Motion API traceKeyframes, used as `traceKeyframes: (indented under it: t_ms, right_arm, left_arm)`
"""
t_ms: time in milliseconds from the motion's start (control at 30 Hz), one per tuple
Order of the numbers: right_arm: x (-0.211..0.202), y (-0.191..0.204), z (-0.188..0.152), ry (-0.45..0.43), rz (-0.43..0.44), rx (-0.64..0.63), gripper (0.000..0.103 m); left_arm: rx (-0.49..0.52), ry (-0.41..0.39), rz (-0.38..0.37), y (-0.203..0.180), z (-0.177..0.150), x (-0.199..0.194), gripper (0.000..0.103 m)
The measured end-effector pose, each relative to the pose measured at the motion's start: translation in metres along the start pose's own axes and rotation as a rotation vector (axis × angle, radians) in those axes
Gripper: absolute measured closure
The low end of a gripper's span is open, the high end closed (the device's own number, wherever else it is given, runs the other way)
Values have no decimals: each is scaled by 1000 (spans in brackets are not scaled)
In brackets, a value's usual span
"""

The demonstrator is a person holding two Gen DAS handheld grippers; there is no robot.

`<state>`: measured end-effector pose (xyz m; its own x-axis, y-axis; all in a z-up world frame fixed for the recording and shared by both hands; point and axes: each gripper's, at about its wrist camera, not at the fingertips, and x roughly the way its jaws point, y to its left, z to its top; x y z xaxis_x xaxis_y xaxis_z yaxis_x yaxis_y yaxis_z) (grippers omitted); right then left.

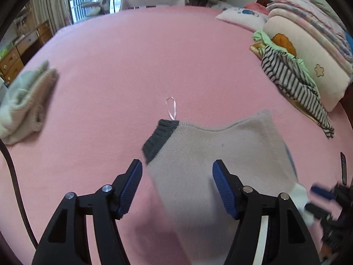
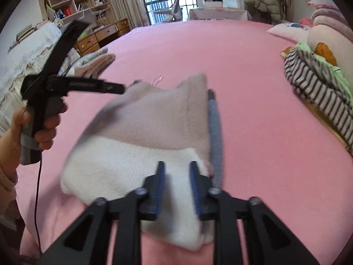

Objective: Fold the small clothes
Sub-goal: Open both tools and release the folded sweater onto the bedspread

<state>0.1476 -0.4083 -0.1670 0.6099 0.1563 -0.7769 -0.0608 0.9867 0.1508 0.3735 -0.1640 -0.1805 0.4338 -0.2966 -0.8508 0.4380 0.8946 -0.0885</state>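
Folded stack: well left of the sweater, on the pink bed
Left gripper: fingers wide apart above the sweater's near-left part; beige knit shows between the blue pads, contact unclear; a hand grips its handle
Sweater: beige upper half, white lower half, dark grey cuff; lies flat mid-bed
Right gripper: fingers slightly apart over the sweater's white hem; not clamped
Striped garment: well right of the sweater, against the pillows
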Motion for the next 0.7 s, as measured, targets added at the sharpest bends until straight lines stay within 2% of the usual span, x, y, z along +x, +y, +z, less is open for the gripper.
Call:
traceKeyframes:
  t_ms: [33, 133, 233, 300, 367, 433, 567, 633, 700]
  right_arm:
    - [-9, 0, 2, -28, -7, -6, 61]
    - [-20, 6, 0, -62, -35, -38, 59]
    - [-5, 13, -16, 0, -54, -63, 60]
    - [7, 15, -31, 47, -75, -69, 60]
    - [18, 13, -45, 87, -95, -70, 60]
    - [29, 8, -60, 112, -96, -42, 57]
    - [14, -1, -55, 103, -43, 35, 51]
    - [5, -9, -49, 91, -7, 66, 46]
    - [-4, -18, -42, 77, 16, 93, 38]
  left_arm:
    - [6, -14, -5, -2, -6, -13, 35]
    - [7, 0, -51, -11, -33, -35, 35]
    - [-5, 46, -114, -24, -72, -41, 38]
    - [-2, 69, -106, -34, -98, -37, 47]
    - [-30, 101, -96, -36, -121, -22, 47]
    - [-78, 132, -124, -31, -134, -7, 47]
    - [-105, 86, -148, -27, -131, -25, 46]
    - [-85, 75, -178, -27, -129, -37, 35]
    - [-64, 35, -175, -25, -127, -52, 16]
